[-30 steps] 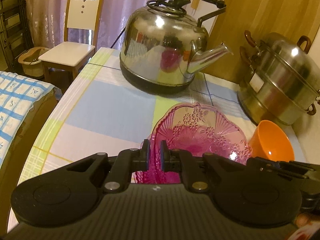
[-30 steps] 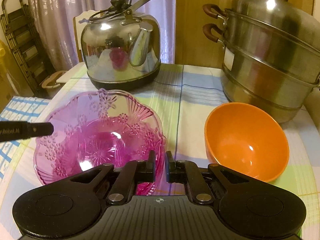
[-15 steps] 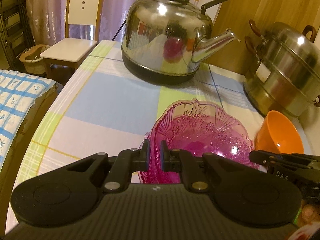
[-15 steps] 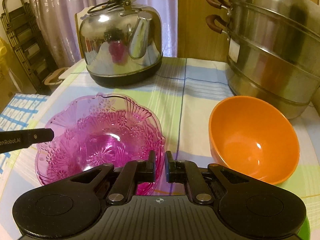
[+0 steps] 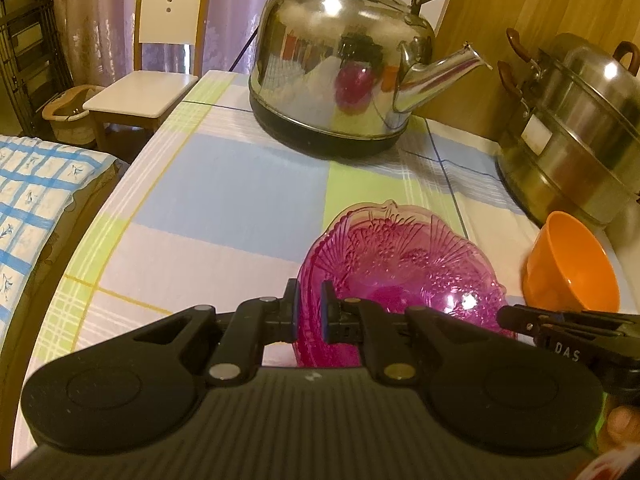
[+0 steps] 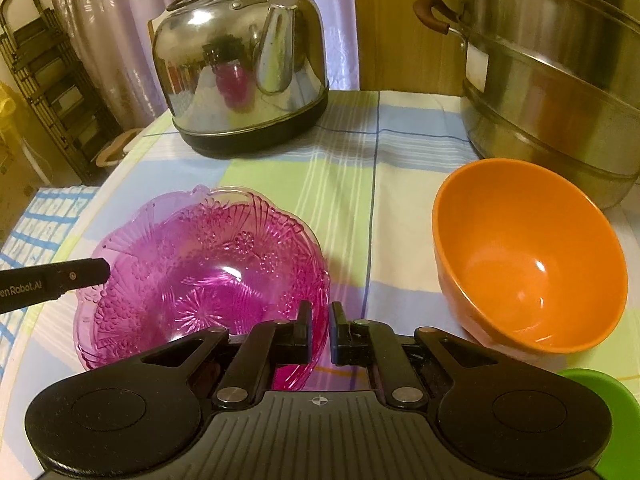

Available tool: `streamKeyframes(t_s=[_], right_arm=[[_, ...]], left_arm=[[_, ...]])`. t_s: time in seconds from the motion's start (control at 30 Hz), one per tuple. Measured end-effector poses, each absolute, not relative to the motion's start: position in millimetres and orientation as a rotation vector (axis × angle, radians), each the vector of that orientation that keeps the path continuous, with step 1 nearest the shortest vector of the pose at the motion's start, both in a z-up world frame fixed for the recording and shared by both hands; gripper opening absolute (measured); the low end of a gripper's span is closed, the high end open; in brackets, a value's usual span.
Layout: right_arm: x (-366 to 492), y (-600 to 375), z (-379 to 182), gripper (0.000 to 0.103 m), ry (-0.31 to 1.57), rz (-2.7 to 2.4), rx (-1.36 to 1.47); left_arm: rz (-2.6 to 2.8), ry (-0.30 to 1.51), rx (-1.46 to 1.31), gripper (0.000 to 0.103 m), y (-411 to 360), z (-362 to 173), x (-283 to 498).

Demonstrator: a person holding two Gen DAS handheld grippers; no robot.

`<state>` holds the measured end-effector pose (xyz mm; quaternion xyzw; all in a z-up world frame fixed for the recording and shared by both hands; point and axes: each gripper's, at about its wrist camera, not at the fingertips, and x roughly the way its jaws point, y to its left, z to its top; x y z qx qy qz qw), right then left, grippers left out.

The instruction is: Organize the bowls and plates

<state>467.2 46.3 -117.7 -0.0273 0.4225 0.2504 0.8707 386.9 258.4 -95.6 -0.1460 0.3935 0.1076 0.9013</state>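
Right gripper [image 6: 320,320] lower; both grippers clamp pink patterned glass bowl [image 6: 208,272] rim.

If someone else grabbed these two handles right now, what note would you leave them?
Left tool: shut, holding nothing, at the near left rim of the pink glass bowl.
Right tool: shut, holding nothing, at that bowl's near right rim.
Orange bowl: upright on the checked tablecloth, right of the pink one, apart from it, in front of the steamer pot.
Done: nothing stacked yet.
Left: probably open a tool, grip one bowl's rim and nest the two.
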Motion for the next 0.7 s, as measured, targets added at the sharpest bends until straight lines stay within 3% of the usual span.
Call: streamKeyframes(t_s=[0.43, 0.47, 0.53, 0.6, 0.67, 0.7], right_arm=[[466.1, 48.3, -117.9, 0.008, 0.877, 0.521, -0.075], [466.5, 48.5, -118.2, 0.008, 0.878, 0.523, -0.078], [465.7, 49.6, -118.0, 0.009, 0.870, 0.529, -0.078], [464.9, 50.8, -116.8, 0.017, 0.855, 0.527, -0.083], [463.9, 48.7, -115.5, 0.054, 0.845, 0.534, -0.062], [464.3, 47.7, -115.0, 0.057, 0.843, 0.537, -0.048]], left_arm=[[0.223, 0.825, -0.310, 0.009, 260.8, -99.7, 388.3], [0.225, 0.827, -0.314, 0.012, 261.2, -100.2, 388.3], [0.240, 0.819, -0.331, 0.040, 263.3, -100.2, 387.2], [0.248, 0.807, -0.344, 0.042, 265.4, -99.2, 385.5], [0.250, 0.802, -0.345, 0.042, 266.5, -97.9, 384.6], [0.252, 0.799, -0.346, 0.042, 266.9, -97.5, 384.2]])
